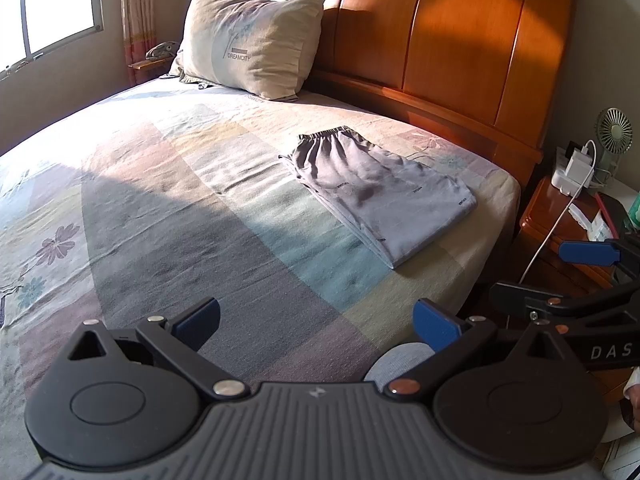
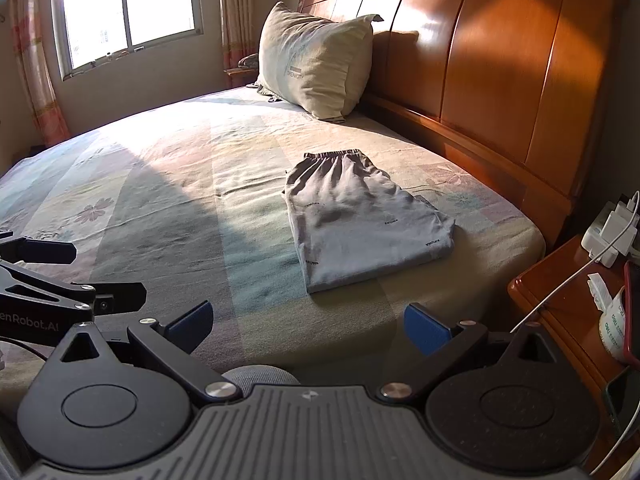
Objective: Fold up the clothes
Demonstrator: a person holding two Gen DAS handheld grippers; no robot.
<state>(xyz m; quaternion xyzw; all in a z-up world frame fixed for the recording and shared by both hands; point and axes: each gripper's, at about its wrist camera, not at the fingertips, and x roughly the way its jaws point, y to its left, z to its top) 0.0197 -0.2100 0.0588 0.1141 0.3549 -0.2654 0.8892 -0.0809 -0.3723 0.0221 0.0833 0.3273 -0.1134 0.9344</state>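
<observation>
1. One garment was all I could see on the bed (image 1: pixel 168 184): a pair of grey pants (image 1: pixel 380 196), lying near the headboard (image 1: pixel 460 48) side and toward the edge closest to the nightstand (image 1: pixel 560 216).
2. Those pants already looked folded. Stacked layers showed along the near edge, the elastic waistband sat at the far end, and the whole thing made a tidy rectangle flat on the sheet. A few soft wrinkles on top, nothing messy.
3. Both tools were well back from it. The left gripper (image 1: pixel 318 324) had its blue pads spread wide with nothing between them, just hanging over the sheet.
4. Same deal with the right gripper (image 2: pixel 308 326): jaws apart, empty, held out in front of the bed's near edge, with the pants (image 2: pixel 360 220) lying ahead of it and untouched.
5. From each wrist view you could catch the other tool poking in from the side, so they were held close together, neither one reaching in.
6. My read: the folding was basically done for this piece. Maybe one more fold to make it smaller, or a quick smoothing, but that's a guess.
7. No other loose clothes showed up on the bed. Only a pillow (image 1: pixel 248 44) against the headboard, plus chargers and clutter on the nightstand.
</observation>
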